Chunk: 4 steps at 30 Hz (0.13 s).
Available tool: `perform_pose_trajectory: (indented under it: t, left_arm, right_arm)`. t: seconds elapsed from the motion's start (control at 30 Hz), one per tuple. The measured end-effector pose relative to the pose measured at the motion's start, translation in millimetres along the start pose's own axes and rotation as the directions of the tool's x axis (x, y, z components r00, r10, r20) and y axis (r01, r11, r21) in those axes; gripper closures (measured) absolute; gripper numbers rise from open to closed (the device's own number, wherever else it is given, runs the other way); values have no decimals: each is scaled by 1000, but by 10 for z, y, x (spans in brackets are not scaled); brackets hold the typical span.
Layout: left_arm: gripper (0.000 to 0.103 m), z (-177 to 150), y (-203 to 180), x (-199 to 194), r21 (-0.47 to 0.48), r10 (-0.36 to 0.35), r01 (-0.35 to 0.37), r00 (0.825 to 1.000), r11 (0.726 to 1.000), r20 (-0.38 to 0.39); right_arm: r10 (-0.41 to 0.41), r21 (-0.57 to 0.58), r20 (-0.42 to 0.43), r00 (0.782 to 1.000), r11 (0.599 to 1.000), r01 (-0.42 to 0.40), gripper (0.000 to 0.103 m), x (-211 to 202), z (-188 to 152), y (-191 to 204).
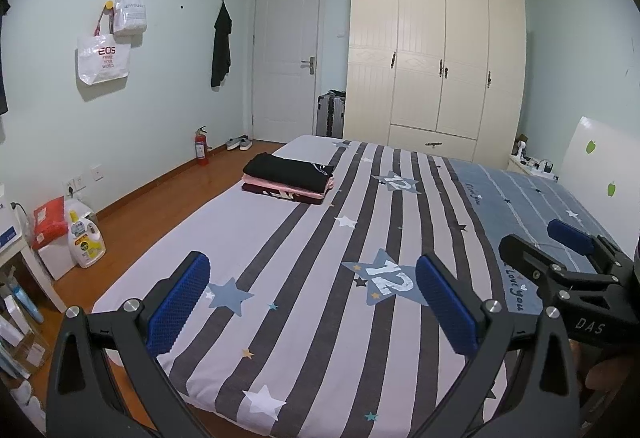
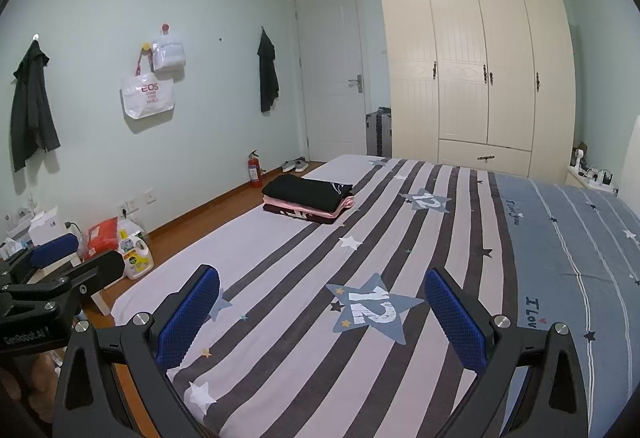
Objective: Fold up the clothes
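Observation:
A stack of folded clothes lies near the far left edge of the bed: a black piece on top, pink under it, a dark printed one at the bottom. My left gripper hovers open over the near end of the striped sheet with nothing between its blue pads. My right gripper is likewise open and holds nothing. The right gripper shows at the right of the left wrist view, and the left gripper at the left of the right wrist view. Both stand well short of the stack.
A cream wardrobe stands beyond the bed, with a door to its left. Dark garments and bags hang on the left wall. A detergent bottle, a red packet and a fire extinguisher sit on the wooden floor.

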State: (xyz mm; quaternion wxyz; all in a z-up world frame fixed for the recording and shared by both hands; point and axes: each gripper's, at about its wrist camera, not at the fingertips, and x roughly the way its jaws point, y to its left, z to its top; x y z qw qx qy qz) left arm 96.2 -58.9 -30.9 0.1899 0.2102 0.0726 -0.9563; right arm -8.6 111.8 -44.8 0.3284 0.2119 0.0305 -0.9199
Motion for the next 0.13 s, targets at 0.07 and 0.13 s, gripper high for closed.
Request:
perform_pose_trajectory:
  t: [0.07, 0.13]
  left_arm:
    - [1, -8, -10, -11, 0, 5, -5, 1000, 1000, 4]
    - [1, -12, -11, -23, -1, 15, -15, 1000, 1000, 13]
  right_arm:
    - [0, 1, 3, 1000, 1000, 0, 2, 0, 3, 19]
    - [3, 2, 4, 1000, 1000, -3, 2, 0, 2, 29]
